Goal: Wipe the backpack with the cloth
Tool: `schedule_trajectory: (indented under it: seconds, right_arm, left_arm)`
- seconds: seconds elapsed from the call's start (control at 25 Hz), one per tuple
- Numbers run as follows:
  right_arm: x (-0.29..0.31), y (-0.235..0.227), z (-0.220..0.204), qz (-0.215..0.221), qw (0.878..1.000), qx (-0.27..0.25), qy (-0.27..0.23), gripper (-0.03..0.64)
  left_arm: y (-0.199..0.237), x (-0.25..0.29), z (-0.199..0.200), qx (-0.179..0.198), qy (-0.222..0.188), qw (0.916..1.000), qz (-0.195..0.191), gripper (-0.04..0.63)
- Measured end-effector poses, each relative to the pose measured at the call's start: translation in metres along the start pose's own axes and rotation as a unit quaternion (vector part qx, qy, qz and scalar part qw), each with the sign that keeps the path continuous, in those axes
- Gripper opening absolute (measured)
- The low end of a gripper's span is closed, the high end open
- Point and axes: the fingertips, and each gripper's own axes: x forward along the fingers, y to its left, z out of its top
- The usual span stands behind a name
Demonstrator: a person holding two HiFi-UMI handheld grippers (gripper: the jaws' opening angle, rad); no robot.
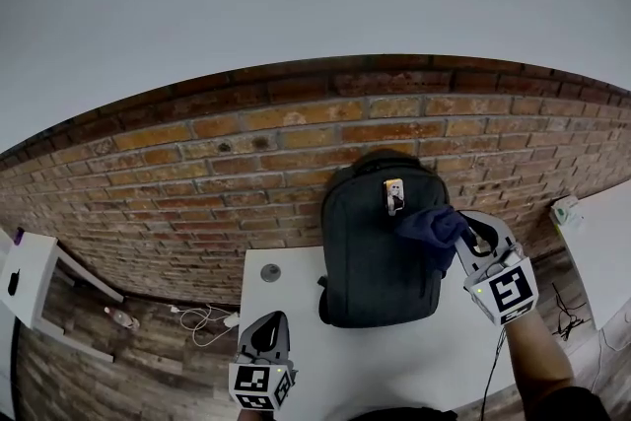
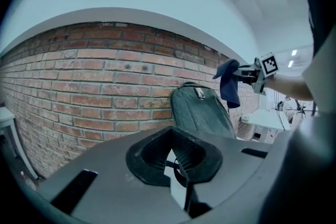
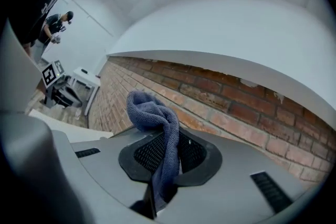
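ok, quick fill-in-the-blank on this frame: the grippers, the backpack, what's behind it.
1. The right gripper is shut on a blue ____.
2. The backpack stands upright on the white table in front of a ____ wall.
3. The left gripper hangs low over the table's near edge, jaws together, holding ____.

Missing words: cloth; brick; nothing.

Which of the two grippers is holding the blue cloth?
The right gripper, raised beside the backpack: its jaws pinch the blue cloth. The left gripper, low over the white table, holds nothing.
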Motion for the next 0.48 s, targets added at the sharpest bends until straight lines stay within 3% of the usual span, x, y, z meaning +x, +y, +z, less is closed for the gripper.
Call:
schedule_trajectory:
  seconds: [0.48]
  right_arm:
    - [0.102, 0.002, 0.052, 0.083, 0.986, -0.140, -0.040, 0.040]
  left_arm:
    - [-0.007, -0.007, -0.021, -0.010, 0.022, 0.9986, 0.048, -0.003]
